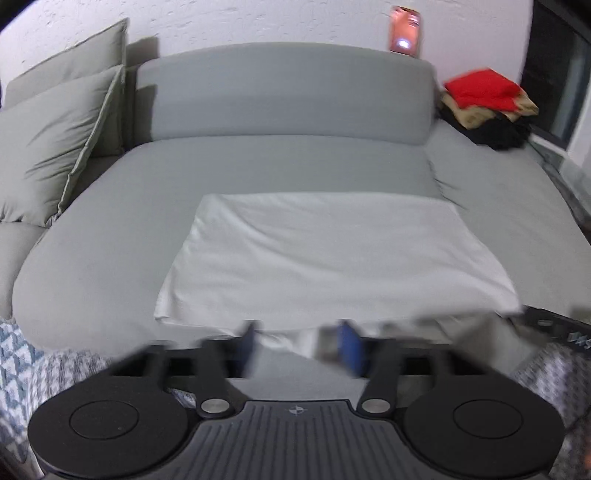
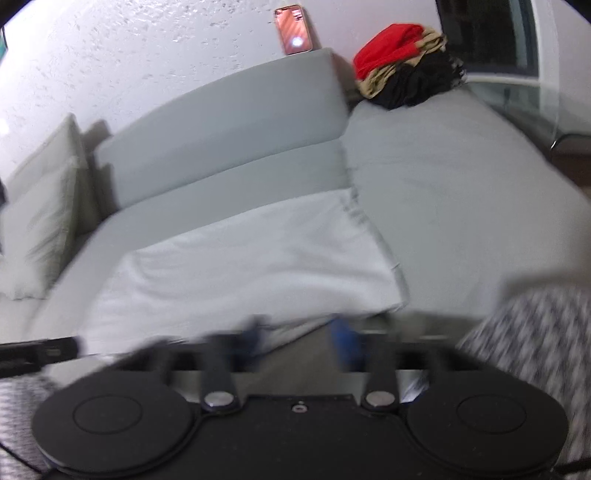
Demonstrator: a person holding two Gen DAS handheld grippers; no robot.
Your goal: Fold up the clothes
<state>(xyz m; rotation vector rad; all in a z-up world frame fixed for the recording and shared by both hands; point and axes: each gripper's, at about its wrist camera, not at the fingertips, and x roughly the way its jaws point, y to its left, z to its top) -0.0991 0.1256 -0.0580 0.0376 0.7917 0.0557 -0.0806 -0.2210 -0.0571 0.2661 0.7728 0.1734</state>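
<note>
A white garment (image 1: 314, 251) (image 2: 240, 273) lies folded into a flat rectangle on the grey sofa seat (image 1: 110, 240) (image 2: 461, 206). My left gripper (image 1: 299, 345) sits at the garment's near edge, towards its left end. Its blue-padded fingers (image 1: 351, 347) stand apart with a fold of white cloth between them. My right gripper (image 2: 299, 336) is at the near right corner of the garment, jaws also apart around the cloth edge. Both views are blurred, and no pad visibly presses the cloth.
A pile of red, tan and black clothes (image 1: 484, 107) (image 2: 402, 70) sits at the sofa's far right. A phone (image 1: 405, 33) (image 2: 293, 29) leans on the wall above the backrest (image 1: 284, 96). Grey pillows (image 1: 55, 140) (image 2: 40, 221) stand at the left. Patterned fabric (image 1: 22, 362) (image 2: 535, 332) hangs by the front edge.
</note>
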